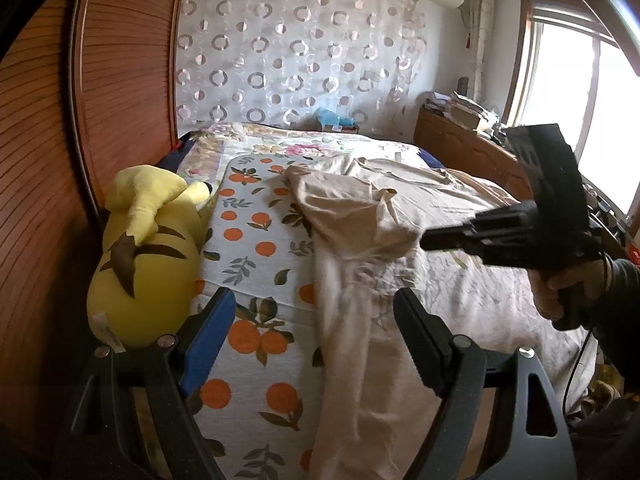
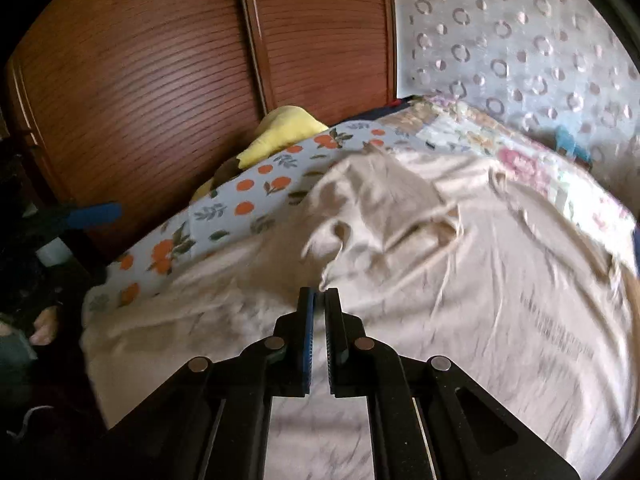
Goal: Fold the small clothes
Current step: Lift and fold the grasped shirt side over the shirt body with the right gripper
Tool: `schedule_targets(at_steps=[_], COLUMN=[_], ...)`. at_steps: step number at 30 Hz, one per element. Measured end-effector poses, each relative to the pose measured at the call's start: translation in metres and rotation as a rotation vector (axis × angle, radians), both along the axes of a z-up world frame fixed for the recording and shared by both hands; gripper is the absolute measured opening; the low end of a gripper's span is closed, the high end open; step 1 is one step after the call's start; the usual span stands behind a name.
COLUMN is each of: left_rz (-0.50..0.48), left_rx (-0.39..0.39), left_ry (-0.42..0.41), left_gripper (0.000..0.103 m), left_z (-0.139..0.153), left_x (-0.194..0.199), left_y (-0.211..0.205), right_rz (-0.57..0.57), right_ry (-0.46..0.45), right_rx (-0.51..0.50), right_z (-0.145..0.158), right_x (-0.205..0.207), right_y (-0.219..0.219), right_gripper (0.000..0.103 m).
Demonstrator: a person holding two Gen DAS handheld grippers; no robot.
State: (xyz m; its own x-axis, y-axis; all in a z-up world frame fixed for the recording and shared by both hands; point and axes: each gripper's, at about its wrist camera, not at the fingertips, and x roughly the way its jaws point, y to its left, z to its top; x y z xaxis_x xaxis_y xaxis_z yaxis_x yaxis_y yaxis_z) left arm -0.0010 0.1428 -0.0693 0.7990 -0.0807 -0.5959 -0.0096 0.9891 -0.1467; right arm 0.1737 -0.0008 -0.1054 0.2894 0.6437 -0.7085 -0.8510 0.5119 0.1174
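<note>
My left gripper (image 1: 314, 334) gapes wide and empty over the near bed (image 1: 256, 256) edge, my right gripper (image 2: 319, 300) looks pinched nearly closed on a fold of the beige garment (image 2: 460, 248), which sprawls rumpled beyond, so I judge folding barely begun.

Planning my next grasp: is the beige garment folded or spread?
Neither fully: the beige cotton garment lies rumpled on the bed, one part doubled over, unfinished.

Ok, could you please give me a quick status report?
Left tongs open, empty. Right tongs shut, nothing visibly gripped. Beige garment rumpled, unfolded. Yellow plush alongside, not obstructing.
</note>
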Motion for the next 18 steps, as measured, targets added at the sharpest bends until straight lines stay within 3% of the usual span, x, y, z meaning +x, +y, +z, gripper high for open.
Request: schedule_targets(at_steps=[1, 3, 10, 18], left_rz=[-0.001, -0.005, -0.016, -0.029], left_rx=[0.004, 0.005, 0.008, 0.007], left_ry=[0.002, 0.005, 0.014, 0.026], left_gripper=[0.082, 0.082, 0.082, 0.082], left_z=[-0.001, -0.001, -0.002, -0.005], left_x=[0.001, 0.002, 0.006, 0.010], left_y=[-0.001, -0.002, -0.010, -0.015], right_rz=[-0.007, -0.025, -0.093, -0.117], right_ry=[-0.001, -0.016, -0.040, 0.049], right_rx=[-0.007, -0.013, 0.063, 0.022], right_z=[-0.002, -0.004, 0.015, -0.020], right_x=[-0.002, -0.003, 0.019, 0.066], right_y=[-0.003, -0.009, -0.013, 0.035], right_gripper=[0.010, 0.031, 0.033, 0.032])
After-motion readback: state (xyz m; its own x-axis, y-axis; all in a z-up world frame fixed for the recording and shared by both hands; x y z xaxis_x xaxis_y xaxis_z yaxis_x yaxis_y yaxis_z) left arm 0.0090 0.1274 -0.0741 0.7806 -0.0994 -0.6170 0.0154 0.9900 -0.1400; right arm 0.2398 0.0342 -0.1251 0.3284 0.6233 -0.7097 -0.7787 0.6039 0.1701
